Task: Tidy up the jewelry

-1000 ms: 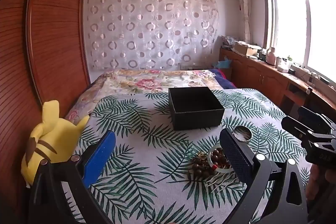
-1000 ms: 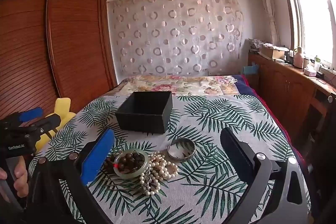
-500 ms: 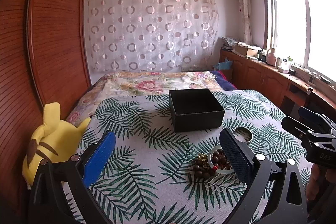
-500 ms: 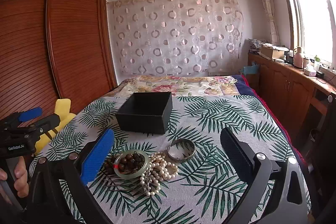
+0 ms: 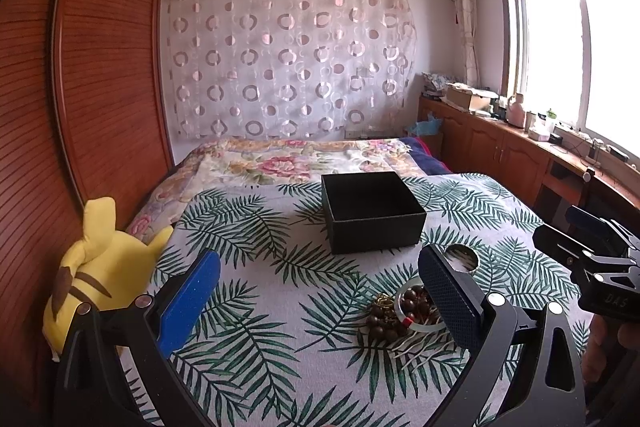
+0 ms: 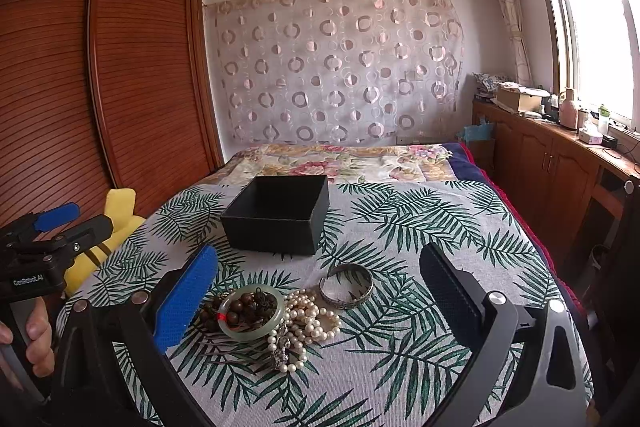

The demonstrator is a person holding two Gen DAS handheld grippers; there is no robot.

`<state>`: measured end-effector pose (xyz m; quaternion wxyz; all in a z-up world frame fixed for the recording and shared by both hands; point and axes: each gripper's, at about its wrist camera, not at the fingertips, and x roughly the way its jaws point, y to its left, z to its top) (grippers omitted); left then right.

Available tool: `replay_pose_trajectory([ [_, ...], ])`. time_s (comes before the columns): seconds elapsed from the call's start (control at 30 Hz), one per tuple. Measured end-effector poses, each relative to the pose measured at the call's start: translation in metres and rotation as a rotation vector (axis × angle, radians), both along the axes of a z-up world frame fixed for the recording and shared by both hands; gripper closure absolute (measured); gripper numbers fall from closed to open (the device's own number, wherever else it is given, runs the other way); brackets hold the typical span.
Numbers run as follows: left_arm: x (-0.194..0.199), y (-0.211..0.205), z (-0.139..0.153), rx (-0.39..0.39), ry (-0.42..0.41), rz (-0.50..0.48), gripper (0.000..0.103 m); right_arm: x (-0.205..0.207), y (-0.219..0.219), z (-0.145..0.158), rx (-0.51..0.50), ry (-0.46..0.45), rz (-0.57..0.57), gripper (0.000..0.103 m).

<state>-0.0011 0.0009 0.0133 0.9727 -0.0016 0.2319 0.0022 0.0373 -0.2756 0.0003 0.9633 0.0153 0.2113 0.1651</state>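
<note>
Both grippers, left and right, spread wide, empty; jewelry pile near bedspread edge, black box beyond.

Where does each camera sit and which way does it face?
Left wrist: on the left gripper, facing up the bed at the box; open jaws, right gripper at right edge.
Right wrist: on the right gripper, above the pearls and bangle; open jaws, left hand at left edge.
Shared: box, beads, plush.
</note>
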Motion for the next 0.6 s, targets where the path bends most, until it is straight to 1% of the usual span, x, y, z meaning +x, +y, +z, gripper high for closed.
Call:
replay_pose_trajectory([
  [0.07, -0.0005, -0.0002, -0.0001, 0.002, -0.002, 0.002, 0.007, -0.0001, 0.0001, -0.0001, 0.001, 0.001, 0.001, 0.002],
  [0.1, -0.005, -0.0018, 0.0063, 0.003, -0.007, 0.003, 0.007, -0.0002, -0.0001, -0.0001, 0.0, 0.0, 0.0, 0.002],
  [0.17, -0.0057, -0.0022, 0.0089, 0.003, -0.008, 0.002, 0.007, -0.0001, 0.0001, -0.0003, 0.001, 0.001, 0.001, 0.002],
  [0.6, -0.0067, -0.0025, 0.0082, 0.004, -0.011, 0.002, 0.007, -0.0007, -0.0005, -0.0003, 0.003, 0.0, 0.001, 0.002],
])
